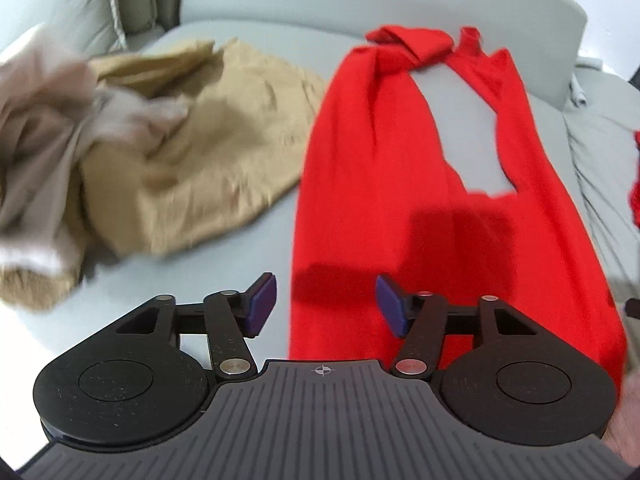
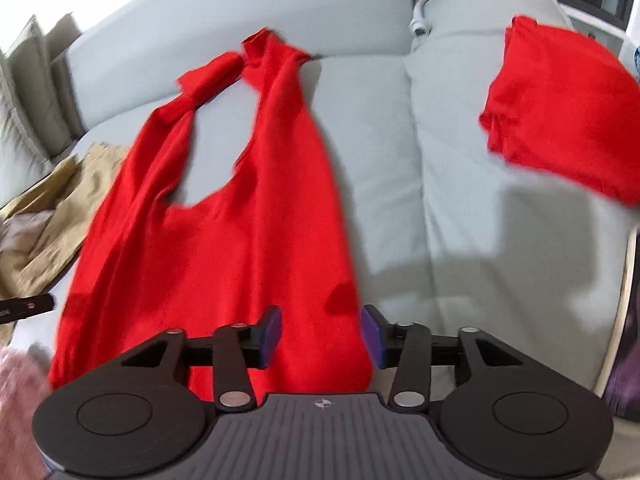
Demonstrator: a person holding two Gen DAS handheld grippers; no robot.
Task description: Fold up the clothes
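Left gripper (image 1: 325, 304) and right gripper (image 2: 321, 336): part-open, empty, poised above red top's (image 2: 224, 240) near hem, apparently for folding.

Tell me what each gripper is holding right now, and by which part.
Nothing is held. The left gripper and the right gripper both stand open above the near end of the red garment spread on the grey sofa, with no cloth pinched.
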